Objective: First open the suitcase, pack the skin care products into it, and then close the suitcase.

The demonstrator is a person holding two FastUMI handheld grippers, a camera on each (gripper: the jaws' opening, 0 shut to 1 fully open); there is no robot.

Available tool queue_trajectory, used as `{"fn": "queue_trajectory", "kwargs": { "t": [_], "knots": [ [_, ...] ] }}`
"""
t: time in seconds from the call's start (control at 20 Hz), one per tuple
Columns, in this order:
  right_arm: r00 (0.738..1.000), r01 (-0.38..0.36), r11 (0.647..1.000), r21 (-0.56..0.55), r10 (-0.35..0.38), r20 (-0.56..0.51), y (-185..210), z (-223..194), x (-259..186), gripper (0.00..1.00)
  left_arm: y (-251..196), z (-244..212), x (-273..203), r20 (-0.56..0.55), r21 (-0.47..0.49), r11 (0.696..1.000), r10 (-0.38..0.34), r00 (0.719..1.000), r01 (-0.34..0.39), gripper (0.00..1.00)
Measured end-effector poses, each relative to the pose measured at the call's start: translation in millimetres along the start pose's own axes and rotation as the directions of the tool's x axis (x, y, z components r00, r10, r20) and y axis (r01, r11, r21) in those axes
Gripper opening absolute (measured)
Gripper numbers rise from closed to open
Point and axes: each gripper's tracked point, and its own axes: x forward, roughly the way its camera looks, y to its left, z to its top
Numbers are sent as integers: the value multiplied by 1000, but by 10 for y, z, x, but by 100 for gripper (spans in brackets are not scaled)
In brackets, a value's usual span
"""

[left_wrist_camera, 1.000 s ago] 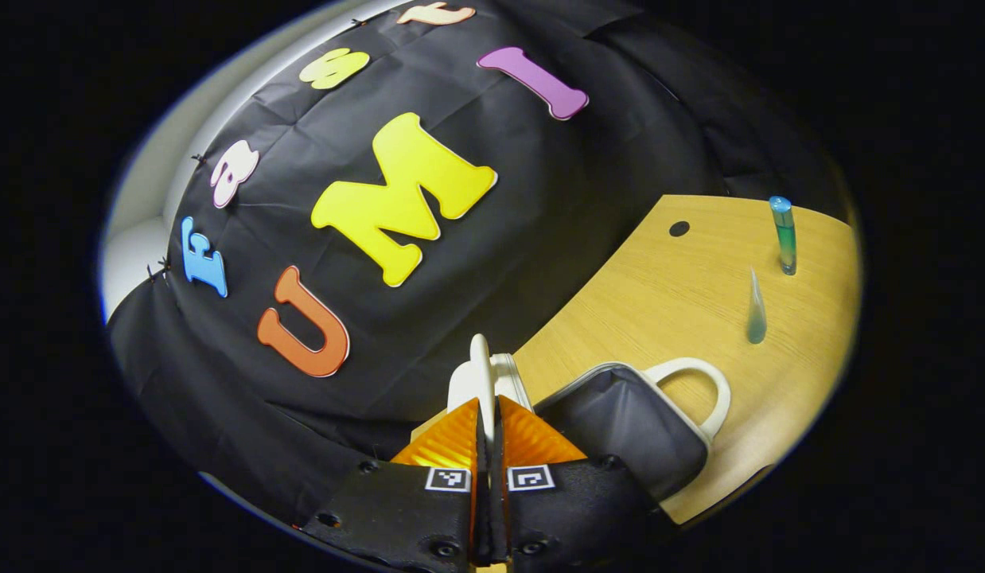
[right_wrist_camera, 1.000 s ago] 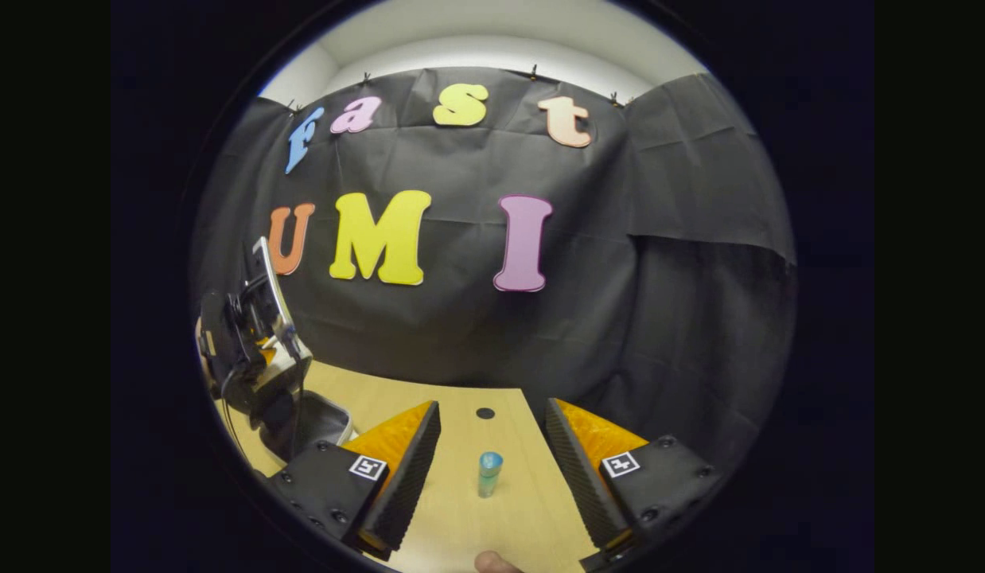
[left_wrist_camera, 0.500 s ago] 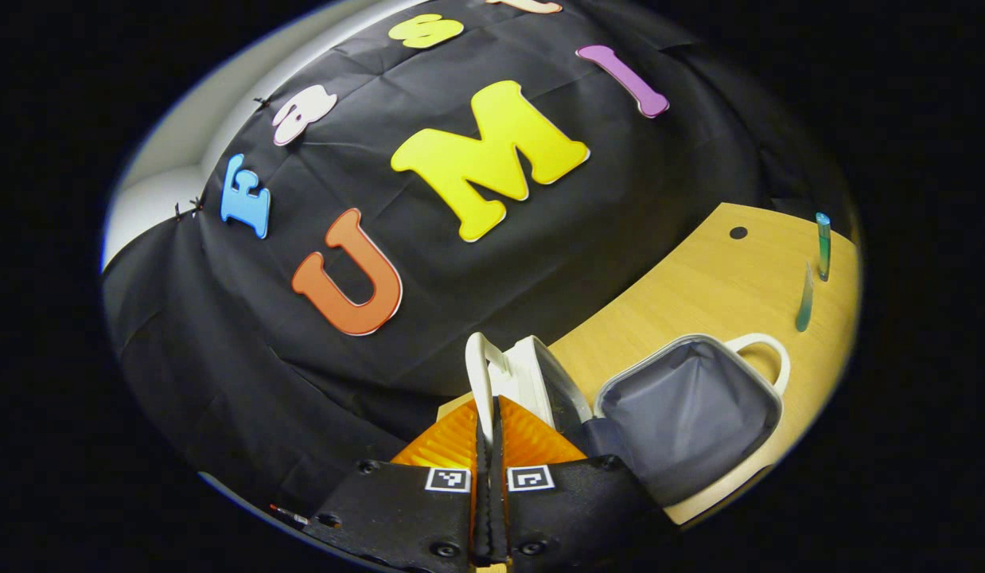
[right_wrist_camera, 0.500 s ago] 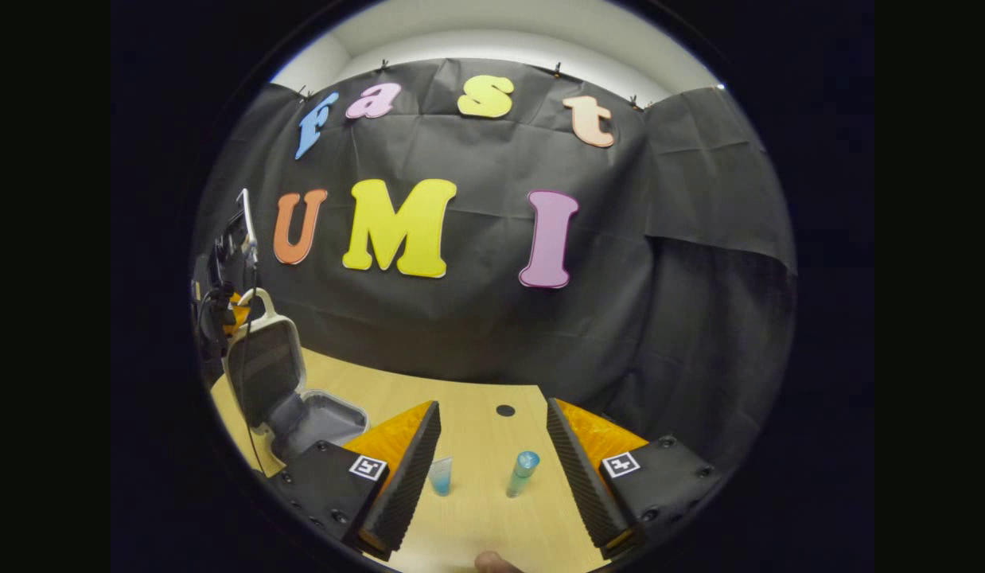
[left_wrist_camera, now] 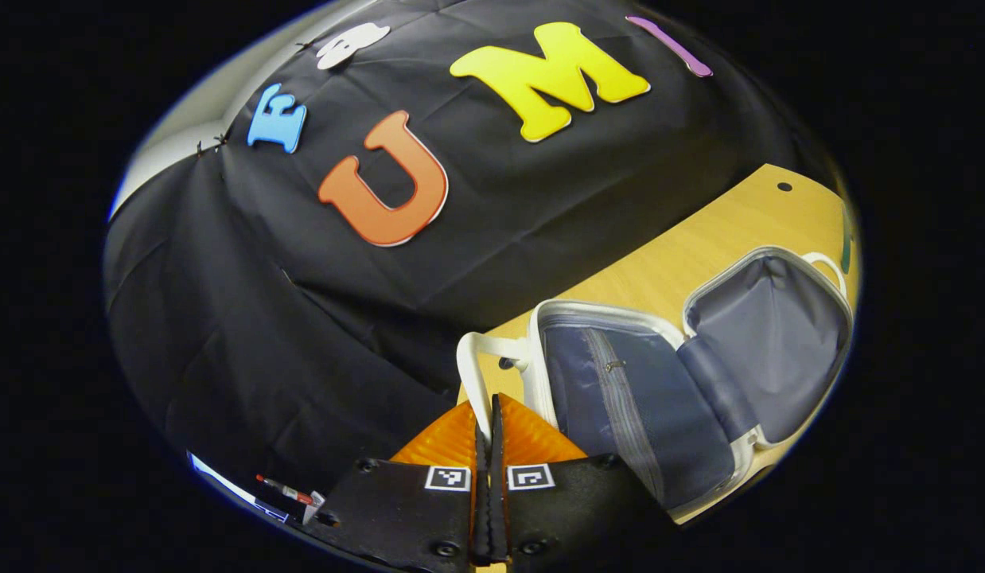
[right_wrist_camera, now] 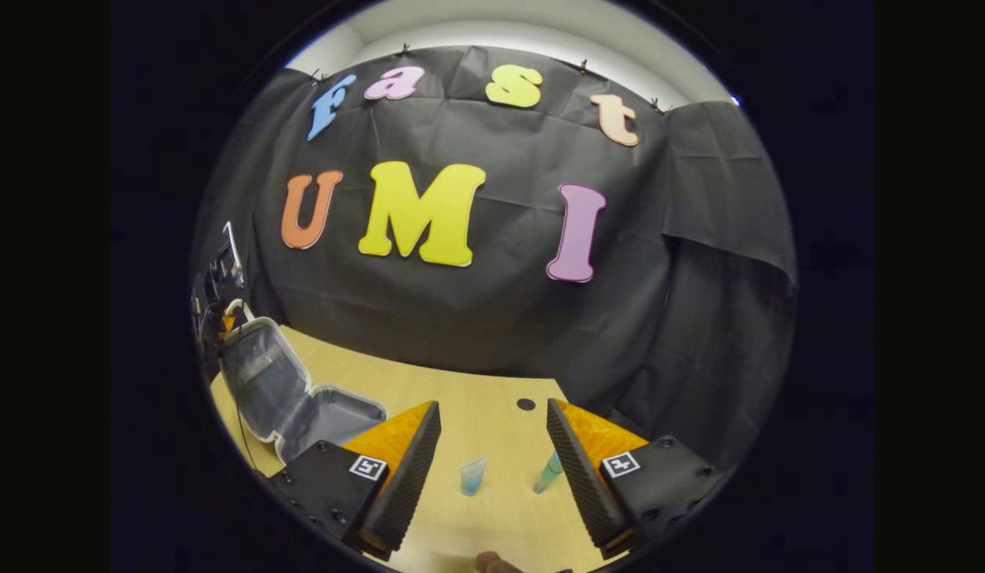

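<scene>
Wooden table (right_wrist_camera: 492, 390) carries the case (left_wrist_camera: 683, 374), lying open. Left gripper (left_wrist_camera: 489, 434) pinches the lid handle (left_wrist_camera: 478, 374); lower it flat, then let go. Right gripper (right_wrist_camera: 492, 446) gapes empty over two tubes (right_wrist_camera: 473, 476) right of the case.

Both views facing open suitcase (left_wrist_camera: 644, 398)
</scene>
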Motion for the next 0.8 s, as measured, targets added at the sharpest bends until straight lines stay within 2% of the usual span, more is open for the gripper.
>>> {"fn": "queue_trajectory", "kwargs": {
  "t": [0.45,0.65,0.8],
  "knots": [
    [998,30,999,-41,-32,-58,70,-190,-111,81,-124,-1007,475,-151,-122,986,-133,980,115,3],
    [996,41,998,-39,-44,-83,100,-289,-167,80,-284,-1464,577,-213,-176,970,-205,955,169,3],
    [993,45,998,-35,-49,-103,132,-368,-208,80,-359,-1624,627,-226,-241,950,-255,940,200,3]
  ]
}}
